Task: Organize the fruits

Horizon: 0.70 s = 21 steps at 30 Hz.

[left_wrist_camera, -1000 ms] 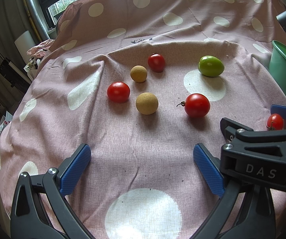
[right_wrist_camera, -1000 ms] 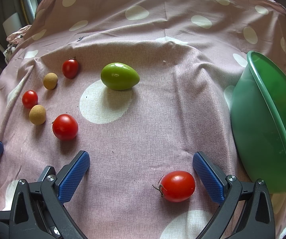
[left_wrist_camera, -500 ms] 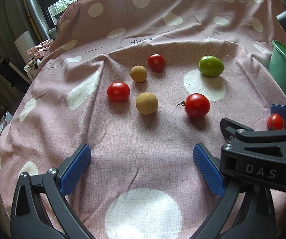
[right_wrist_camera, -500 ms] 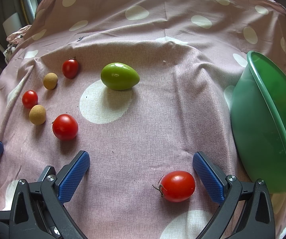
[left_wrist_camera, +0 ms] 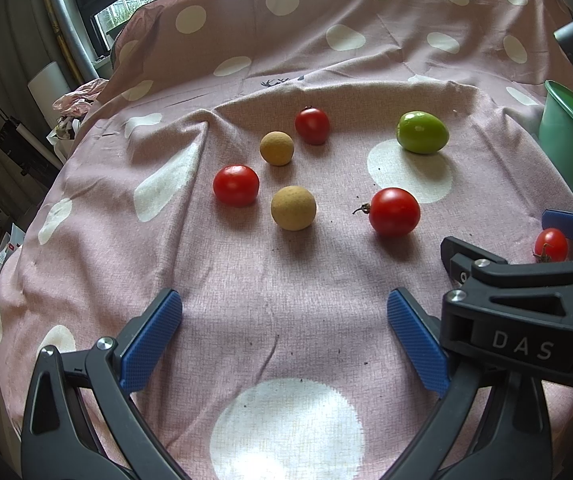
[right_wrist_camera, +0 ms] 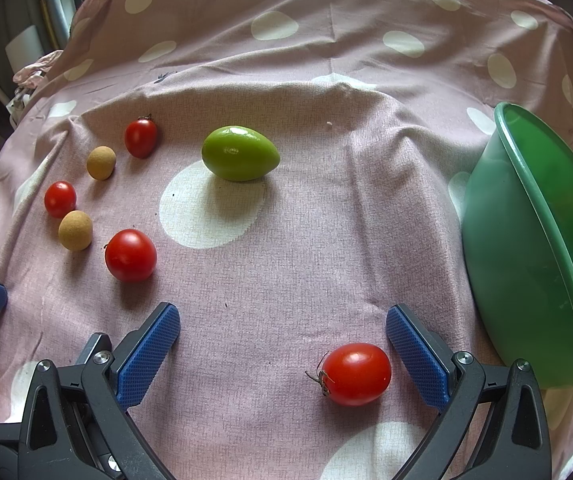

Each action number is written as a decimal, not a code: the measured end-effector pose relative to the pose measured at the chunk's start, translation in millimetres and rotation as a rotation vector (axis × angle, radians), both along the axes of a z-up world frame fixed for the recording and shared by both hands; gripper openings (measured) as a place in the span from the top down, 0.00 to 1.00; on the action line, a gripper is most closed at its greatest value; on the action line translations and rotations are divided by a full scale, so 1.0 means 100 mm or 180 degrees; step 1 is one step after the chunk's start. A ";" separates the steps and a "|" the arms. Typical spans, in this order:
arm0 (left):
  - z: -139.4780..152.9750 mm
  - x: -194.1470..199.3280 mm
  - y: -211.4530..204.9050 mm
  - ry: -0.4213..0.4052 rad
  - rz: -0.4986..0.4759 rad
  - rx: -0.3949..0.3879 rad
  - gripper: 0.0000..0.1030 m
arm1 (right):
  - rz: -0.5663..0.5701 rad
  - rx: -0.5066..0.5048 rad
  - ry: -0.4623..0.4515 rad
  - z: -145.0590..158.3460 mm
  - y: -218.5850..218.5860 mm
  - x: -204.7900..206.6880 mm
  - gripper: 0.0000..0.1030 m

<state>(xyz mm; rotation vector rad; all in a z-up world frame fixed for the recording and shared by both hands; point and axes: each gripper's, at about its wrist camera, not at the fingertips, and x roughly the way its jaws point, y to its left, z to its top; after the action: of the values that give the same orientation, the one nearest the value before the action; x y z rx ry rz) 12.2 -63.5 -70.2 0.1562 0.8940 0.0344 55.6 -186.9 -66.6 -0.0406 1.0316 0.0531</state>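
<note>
Here the right hand-held gripper (right_wrist_camera: 282,344) hovers low over the polka-dot cloth (right_wrist_camera: 326,240) with its jaws spread wide, holding nothing. An oval red tomato (right_wrist_camera: 356,374) lies between the blue pads, close to the right one without touching it; its long axis runs across the view and its stem end points left. Just right of it the green bowl (right_wrist_camera: 526,260) stands tilted, its far side cut off by the frame. Further out, the green fruit (right_wrist_camera: 240,153) lies on its side on a white dot, its pointed end to the right.

The left hand-held gripper (left_wrist_camera: 284,340) is also spread and empty. Beyond it sit three red tomatoes (left_wrist_camera: 394,212) and two tan round fruits (left_wrist_camera: 293,208), apart from one another. From this view the right gripper's body hides the lower part of the oval tomato.
</note>
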 end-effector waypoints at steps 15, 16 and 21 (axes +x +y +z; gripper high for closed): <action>0.02 0.06 -0.01 0.0226 -0.0005 -0.0013 0.01 | 0.0001 0.0008 -0.0001 0.00 0.00 0.00 0.01; 0.02 0.07 -0.01 0.0253 0.0004 -0.0013 0.01 | -0.0009 0.0014 -0.0004 0.00 0.00 0.00 0.01; 0.03 0.08 -0.03 0.0319 0.0019 0.0071 0.01 | -0.0034 0.0022 -0.0002 -0.01 0.02 0.02 0.01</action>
<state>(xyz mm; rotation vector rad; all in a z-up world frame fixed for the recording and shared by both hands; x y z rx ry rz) 20.4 -66.7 -67.0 0.1774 0.9942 0.0423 58.0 -185.3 -67.4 -0.0290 1.0309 0.0469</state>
